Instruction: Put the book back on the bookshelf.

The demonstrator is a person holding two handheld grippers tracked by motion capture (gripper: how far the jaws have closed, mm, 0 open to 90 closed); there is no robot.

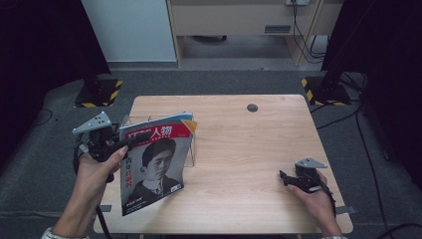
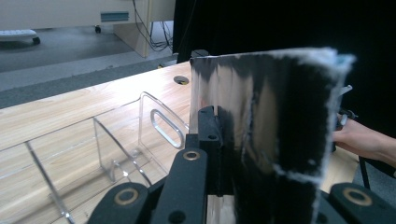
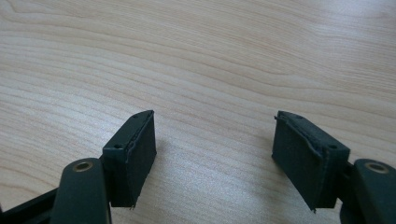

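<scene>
Now the left claw (image 1: 130, 143) pinches a red-topped magazine with a man's portrait (image 1: 154, 167), holding it upright beside the clear plastic rack (image 2: 116, 144). The right claw (image 3: 212, 154) rests wide open and empty on the light wooden counter (image 1: 239, 144), over grey floor.

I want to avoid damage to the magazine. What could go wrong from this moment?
The left gripper pinches the magazine only at one edge, so it may sag, bend or slip out. Its lower corner could catch on the clear acrylic rack beside it. The right gripper rests open and apart, giving no support.
</scene>
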